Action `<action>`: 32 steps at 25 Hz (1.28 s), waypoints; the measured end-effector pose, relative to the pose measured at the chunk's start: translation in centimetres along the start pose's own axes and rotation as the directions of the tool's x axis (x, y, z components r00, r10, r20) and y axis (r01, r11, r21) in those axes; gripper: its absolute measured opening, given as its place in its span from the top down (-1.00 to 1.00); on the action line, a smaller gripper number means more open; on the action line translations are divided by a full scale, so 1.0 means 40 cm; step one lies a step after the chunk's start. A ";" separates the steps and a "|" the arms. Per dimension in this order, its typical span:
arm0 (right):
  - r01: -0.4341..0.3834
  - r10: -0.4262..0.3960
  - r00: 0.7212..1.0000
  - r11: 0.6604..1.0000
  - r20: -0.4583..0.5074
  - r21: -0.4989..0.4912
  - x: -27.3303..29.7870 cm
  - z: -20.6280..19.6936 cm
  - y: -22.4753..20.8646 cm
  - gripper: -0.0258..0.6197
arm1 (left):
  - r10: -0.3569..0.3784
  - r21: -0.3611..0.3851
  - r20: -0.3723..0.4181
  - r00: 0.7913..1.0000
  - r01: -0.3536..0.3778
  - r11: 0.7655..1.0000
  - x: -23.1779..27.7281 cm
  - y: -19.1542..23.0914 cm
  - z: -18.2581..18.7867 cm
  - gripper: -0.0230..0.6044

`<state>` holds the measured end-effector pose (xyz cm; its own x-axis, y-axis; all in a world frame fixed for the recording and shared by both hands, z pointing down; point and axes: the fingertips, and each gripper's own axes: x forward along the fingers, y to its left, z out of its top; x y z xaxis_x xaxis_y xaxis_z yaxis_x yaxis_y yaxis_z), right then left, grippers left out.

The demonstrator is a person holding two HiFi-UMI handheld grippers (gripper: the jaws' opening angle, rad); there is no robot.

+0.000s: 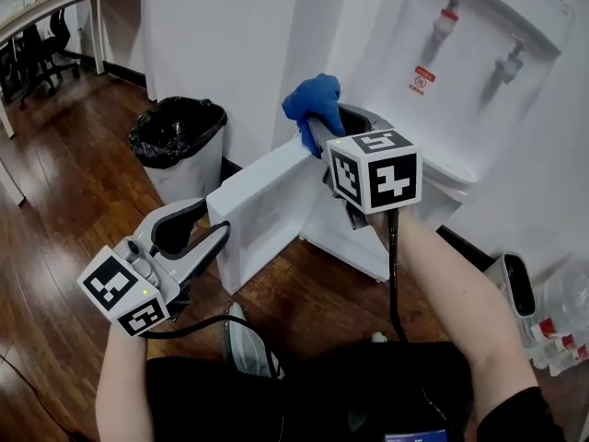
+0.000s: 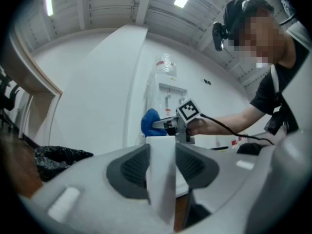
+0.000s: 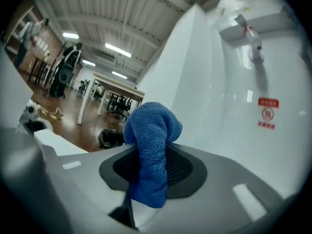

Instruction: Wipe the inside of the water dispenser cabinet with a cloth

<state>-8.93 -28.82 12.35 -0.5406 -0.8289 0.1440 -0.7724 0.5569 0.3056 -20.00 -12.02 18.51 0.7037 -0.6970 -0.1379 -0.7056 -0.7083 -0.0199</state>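
**Forearms out, one grip on the door, one on the cloth**

Closest in the head view, at six o'clock, two bare forearms (image 1: 451,284) reach out from a dark top. At eight o'clock the left gripper (image 1: 216,228) has its jaws pressed on the free edge of the white door (image 1: 267,201), which stands swung out from the dispenser (image 1: 460,90). The left gripper view shows that edge upright between the two pads. At ten o'clock a bin (image 1: 179,141) lined with a black bag stands on the wood floor (image 1: 64,182) by the wall.

Just above centre, at twelve o'clock, the right gripper (image 1: 317,125) has its jaws pinching a blue cloth (image 1: 313,98). The cloth is folded between the pads and bulges past their tips. It sits just over the door's top edge, in front of the dispenser's white face and outside the cabinet. Whether it touches the door I cannot tell.

At two o'clock are the two taps, one of them the red-topped tap (image 1: 448,17). The door and the gripper hide the cabinet's inside. At four o'clock bottles (image 1: 561,330) stand on the floor.
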 end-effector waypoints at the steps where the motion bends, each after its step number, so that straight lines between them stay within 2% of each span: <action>1: -0.037 0.037 0.999 0.998 0.008 0.054 -0.005 0.002 0.026 0.52 | -0.002 -0.001 0.000 1.000 0.002 1.000 0.000 0.001 0.001 0.39; 3: -0.159 0.154 0.987 0.981 0.050 0.111 -0.037 0.024 0.113 0.53 | -0.005 -0.003 0.002 1.000 0.005 1.000 -0.001 0.004 0.002 0.39; 4: -0.231 0.224 0.972 0.967 0.071 0.112 -0.060 0.036 0.167 0.53 | -0.005 -0.003 0.003 1.000 0.005 1.000 -0.002 0.006 0.003 0.39; 6: -0.375 0.363 0.925 0.920 0.113 0.111 -0.111 0.059 0.275 0.53 | -0.003 -0.005 0.005 1.000 0.003 1.000 -0.004 0.009 0.002 0.39; 8: -0.505 0.483 0.861 0.848 0.159 0.162 -0.164 0.080 0.361 0.53 | -0.001 -0.008 0.007 1.000 0.001 1.000 -0.005 0.009 0.001 0.39; 11: -0.652 0.607 0.758 0.714 0.241 0.253 -0.232 0.114 0.448 0.53 | 0.001 -0.009 0.010 1.000 -0.001 1.000 -0.007 0.007 0.001 0.39; 12: -0.683 0.629 0.730 0.681 0.268 0.263 -0.248 0.122 0.464 0.53 | 0.004 -0.009 0.010 1.000 -0.004 1.000 -0.007 0.006 0.001 0.39; 13: -0.697 0.635 0.717 0.668 0.288 0.261 -0.256 0.127 0.467 0.53 | 0.007 -0.009 0.010 1.000 -0.007 1.000 -0.008 0.006 0.001 0.39; 14: -0.688 0.621 0.724 0.681 0.300 0.250 -0.254 0.126 0.453 0.53 | 0.011 -0.009 0.010 1.000 -0.010 1.000 -0.009 0.005 0.000 0.39; 15: -0.655 0.586 0.752 0.716 0.303 0.241 -0.241 0.119 0.420 0.53 | 0.013 -0.009 0.010 1.000 -0.013 1.000 -0.009 0.005 0.000 0.39; 16: -0.600 0.530 0.793 0.762 0.299 0.242 -0.219 0.106 0.369 0.53 | 0.014 -0.009 0.009 1.000 -0.014 1.000 -0.008 0.005 0.000 0.39; 18: -0.440 0.374 0.888 0.859 0.266 0.262 -0.163 0.064 0.235 0.54 | 0.012 -0.010 0.009 1.000 -0.012 1.000 -0.007 0.005 0.000 0.39; 19: -0.347 0.287 0.927 0.901 0.244 0.260 -0.137 0.040 0.165 0.54 | 0.010 -0.010 0.010 1.000 -0.010 1.000 -0.007 0.006 0.001 0.39; 20: -0.253 0.201 0.954 0.938 0.224 0.236 -0.118 0.015 0.101 0.54 | 0.009 -0.010 0.011 1.000 -0.009 1.000 -0.007 0.007 0.001 0.39; 22: -0.082 0.054 0.978 0.988 0.204 0.133 -0.101 -0.028 0.005 0.54 | 0.008 -0.008 0.013 1.000 -0.008 1.000 -0.008 0.007 0.002 0.39; 24: 0.035 -0.050 0.978 0.997 0.204 0.074 -0.107 -0.065 -0.055 0.54 | 0.007 -0.007 0.014 1.000 -0.007 1.000 -0.007 0.007 0.004 0.39; 28: 0.110 -0.145 0.968 0.979 0.205 0.173 -0.135 -0.120 -0.094 0.54 | 0.001 -0.004 0.016 1.000 -0.001 1.000 -0.004 0.010 0.006 0.39; 30: 0.051 -0.096 0.972 0.977 0.213 0.209 -0.136 -0.125 -0.047 0.54 | 0.004 -0.002 0.014 1.000 -0.004 1.000 -0.006 0.012 0.005 0.39; 32: -0.106 0.045 0.969 0.964 0.243 0.245 -0.144 -0.104 0.061 0.54 | 0.009 -0.002 0.014 1.000 -0.009 1.000 -0.008 0.012 0.003 0.39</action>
<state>-6.30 -22.92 16.17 -0.6398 -0.7648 -0.0749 -0.7684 0.6381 0.0489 -20.58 -12.10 18.42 0.6958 -0.7021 -0.1517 -0.7120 -0.7020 -0.0164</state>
